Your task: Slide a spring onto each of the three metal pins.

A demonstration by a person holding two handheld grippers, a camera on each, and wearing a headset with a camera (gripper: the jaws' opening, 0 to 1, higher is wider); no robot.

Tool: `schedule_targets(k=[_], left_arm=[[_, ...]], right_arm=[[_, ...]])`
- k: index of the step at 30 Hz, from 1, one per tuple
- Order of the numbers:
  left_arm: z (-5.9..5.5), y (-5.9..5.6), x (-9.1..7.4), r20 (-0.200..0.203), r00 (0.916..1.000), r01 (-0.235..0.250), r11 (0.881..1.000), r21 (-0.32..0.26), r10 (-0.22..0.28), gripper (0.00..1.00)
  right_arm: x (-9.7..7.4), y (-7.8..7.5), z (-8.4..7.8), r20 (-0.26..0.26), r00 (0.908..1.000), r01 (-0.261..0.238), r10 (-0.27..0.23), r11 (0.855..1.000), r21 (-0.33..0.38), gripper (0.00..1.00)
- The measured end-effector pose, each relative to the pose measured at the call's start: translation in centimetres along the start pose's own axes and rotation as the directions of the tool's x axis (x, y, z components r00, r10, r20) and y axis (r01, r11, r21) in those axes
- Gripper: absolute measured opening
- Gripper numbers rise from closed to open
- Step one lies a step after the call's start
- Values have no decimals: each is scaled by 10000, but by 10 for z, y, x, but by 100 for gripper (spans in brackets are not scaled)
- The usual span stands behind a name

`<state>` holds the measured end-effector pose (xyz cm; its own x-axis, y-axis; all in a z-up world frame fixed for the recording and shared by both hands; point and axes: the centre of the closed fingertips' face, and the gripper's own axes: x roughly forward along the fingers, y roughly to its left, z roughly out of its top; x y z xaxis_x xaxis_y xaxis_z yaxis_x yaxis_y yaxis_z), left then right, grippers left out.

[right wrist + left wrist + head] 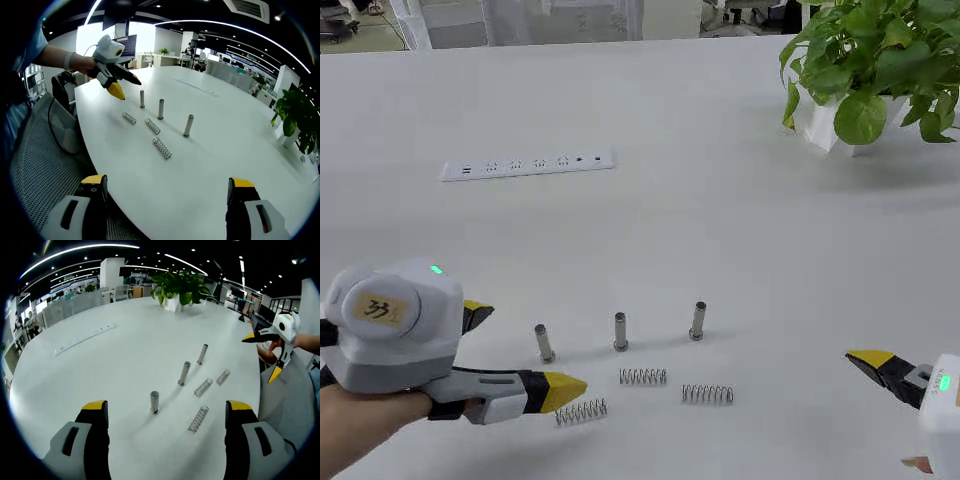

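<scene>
**Desk.** Wide white desk point(720, 200), matt top, which carries everything below.

**Plant.** Leafy green potted plant point(880, 50) in a white pot, at 1 o'clock on the desk and well apart from the work.

**Power strip.** Long white power strip point(527, 165) lying flat, at 11 o'clock from the pins.

**Left tongs.** Grey-and-black left tongs point(128, 86) with yellow tips, hand-held at 9 o'clock of the pin row. The jaws are spread wide and hold nothing. The lower tip is just beside the left spring.

**Right tongs.** Right tongs point(168, 182) of the same make, at 4 o'clock, near the desk edge and apart from the parts. The jaws are wide and empty.

**Pins.** Three short grey metal pins stand upright in a row: left pin point(544, 343), middle pin point(620, 331), right pin point(697, 321). All three are bare.

**Springs.** Three small steel coil springs lie on their sides at 6 o'clock of the pins: left spring point(581, 411), middle spring point(642, 376), right spring point(707, 394).

**Status.** No spring is fitted, so I judge the first pick-up has not yet begun. The left spring looks the likeliest candidate. The next move calls for closing lightly across its coils and turning it upright. Its bore must then be lined up over a pin top before it is lowered. A sideways nudge could topple a pin.
</scene>
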<state>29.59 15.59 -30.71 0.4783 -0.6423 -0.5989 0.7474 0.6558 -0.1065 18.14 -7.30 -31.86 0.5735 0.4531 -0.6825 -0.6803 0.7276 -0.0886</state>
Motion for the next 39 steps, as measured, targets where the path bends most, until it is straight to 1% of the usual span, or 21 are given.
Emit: schedule_targets(k=[1, 2, 4, 5, 7, 9, 10, 12, 14, 15, 17, 18, 21, 23, 29, 31, 35, 39], left_arm=[[2, -2, -1, 144, 9998, 104, 9999, 101, -105, 99], [4, -5, -4, 330, 9991, 243, 9995, 224, -250, 99], [4, -8, -8, 447, 9985, 298, 9993, 234, -309, 99], [4, -10, -10, 517, 9977, 419, 9988, 238, -431, 99], [7, -12, -14, 740, 9964, 381, 9988, 304, -402, 99], [7, -14, -16, 766, 9962, 379, 9986, 357, -406, 99], [9, -16, -18, 913, 9948, 417, 9981, 460, -457, 99], [8, -14, -20, 878, 9955, 304, 9986, 437, -342, 99], [10, -14, -24, 1141, 9932, 201, 9992, 355, -240, 99], [9, -13, -24, 1106, 9938, 95, 9996, 273, -124, 99], [10, -15, -27, 1328, 9909, 175, 9996, 206, -201, 99], [7, -16, -29, 1246, 9921, 87, 9998, 170, -108, 99], [2, -17, -31, 1111, 9938, -8, 9995, 324, -28, 99], [-1, -18, -33, 1174, 9931, 22, 9998, 218, -47, 99], [-12, -24, -35, 1009, 9949, 41, 9997, 239, -64, 97], [-16, -27, -35, 935, 9956, 74, 9994, 349, -106, 95], [-20, -32, -34, 835, 9964, 114, 9984, 553, -160, 92], [-22, -39, -31, 719, 9968, 260, 9932, 1132, -343, 82]], right_arm=[[0, 0, 0, -16, 10000, -16, 16, 10000, -28, 100], [1, -1, 0, -19, 10000, -24, 24, 10000, -39, 100], [2, -2, 1, -35, 10000, -70, 70, 10000, -70, 100], [2, -2, 1, -41, 9999, -95, 94, 9999, -122, 100], [3, -3, 2, -71, 9999, -153, 151, 9997, -171, 100], [2, -4, 3, -65, 9998, -170, 169, 9996, -229, 100], [2, -5, 4, -68, 9998, -178, 176, 9995, -246, 100], [2, -7, 3, -88, 9998, -185, 183, 9994, -302, 100], [2, -8, 1, -181, 9997, -195, 187, 9990, -409, 100], [2, -9, 1, -207, 9996, -212, 204, 9988, -430, 100], [1, -9, 1, -213, 9995, -228, 219, 9987, -447, 100], [0, -10, 0, -227, 9995, -244, 234, 9986, -464, 100], [-1, -12, 1, -253, 9994, -251, 238, 9983, -517, 100], [-2, -13, 2, -227, 9995, -251, 240, 9984, -505, 100], [-3, -15, 4, -275, 9993, -268, 251, 9976, -632, 100], [-2, -15, 4, -288, 9992, -285, 266, 9974, -659, 100], [-1, -14, 4, -301, 9991, -303, 283, 9973, -673, 100], [-1, -14, 3, -336, 9990, -319, 297, 9974, -650, 100]])
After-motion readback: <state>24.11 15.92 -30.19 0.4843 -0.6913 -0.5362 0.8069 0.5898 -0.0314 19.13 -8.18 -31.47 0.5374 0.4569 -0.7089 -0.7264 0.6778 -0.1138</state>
